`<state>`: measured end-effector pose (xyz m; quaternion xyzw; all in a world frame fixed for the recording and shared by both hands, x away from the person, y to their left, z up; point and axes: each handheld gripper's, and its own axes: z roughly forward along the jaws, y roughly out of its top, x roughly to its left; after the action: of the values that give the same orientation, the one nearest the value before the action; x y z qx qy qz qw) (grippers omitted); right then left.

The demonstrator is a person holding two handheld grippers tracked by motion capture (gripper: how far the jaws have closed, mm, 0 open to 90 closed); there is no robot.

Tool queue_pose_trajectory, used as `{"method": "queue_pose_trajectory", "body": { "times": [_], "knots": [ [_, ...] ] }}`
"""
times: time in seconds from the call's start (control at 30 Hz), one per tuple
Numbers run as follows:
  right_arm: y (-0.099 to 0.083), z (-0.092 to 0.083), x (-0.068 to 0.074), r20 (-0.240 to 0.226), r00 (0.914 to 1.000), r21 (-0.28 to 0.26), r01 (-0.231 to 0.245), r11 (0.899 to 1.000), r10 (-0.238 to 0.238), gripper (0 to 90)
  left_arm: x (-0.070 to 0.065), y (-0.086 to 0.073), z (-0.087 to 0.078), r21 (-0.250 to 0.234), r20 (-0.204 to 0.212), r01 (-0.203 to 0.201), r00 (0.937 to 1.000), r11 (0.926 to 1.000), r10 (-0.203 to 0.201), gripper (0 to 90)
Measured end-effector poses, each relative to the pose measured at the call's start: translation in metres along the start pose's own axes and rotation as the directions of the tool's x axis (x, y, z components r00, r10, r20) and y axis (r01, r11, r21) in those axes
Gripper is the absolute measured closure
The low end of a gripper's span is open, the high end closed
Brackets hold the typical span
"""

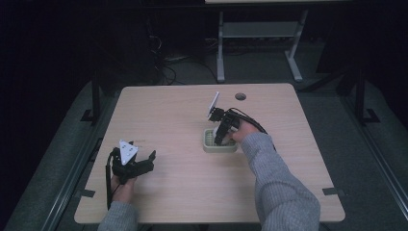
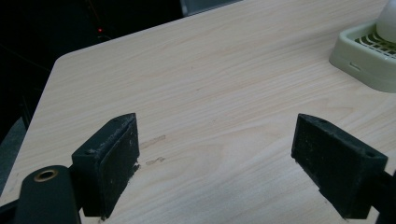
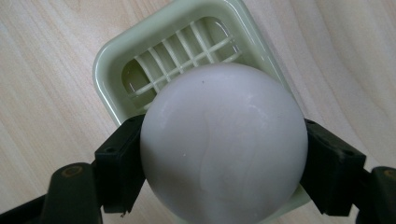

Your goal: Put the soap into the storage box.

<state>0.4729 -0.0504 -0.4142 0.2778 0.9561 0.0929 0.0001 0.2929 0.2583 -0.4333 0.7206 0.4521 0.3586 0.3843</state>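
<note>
My right tongs (image 3: 219, 186) grip the white ball (image 3: 223, 144) directly above the green grid tray (image 3: 112, 60) mid-counter (image 1: 168, 110), while my left tongs (image 2: 215, 163) idle open, well apart.

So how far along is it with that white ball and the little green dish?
Done: the right gripper has the smooth white ball clamped between its jaws, over the pale green slotted dish. In hand: the ball seems to sit low over the grid; whether it touches is unclear. Left: letting go. The left gripper waits open over the wooden table.
</note>
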Motion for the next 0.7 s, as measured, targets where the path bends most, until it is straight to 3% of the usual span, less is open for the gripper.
{"method": "queue_pose_trajectory", "body": {
  "times": [0.7],
  "knots": [
    [-0.0006, 0.0017, 0.0008, 0.007, 1.0, 0.001, -0.002, 1.0, 0.002, 23.4, -0.0009, 0.0002, -0.0001, 0.0, 0.002, -0.003, 1.0, 1.0, 0.003, 14.8]
  ]
}}
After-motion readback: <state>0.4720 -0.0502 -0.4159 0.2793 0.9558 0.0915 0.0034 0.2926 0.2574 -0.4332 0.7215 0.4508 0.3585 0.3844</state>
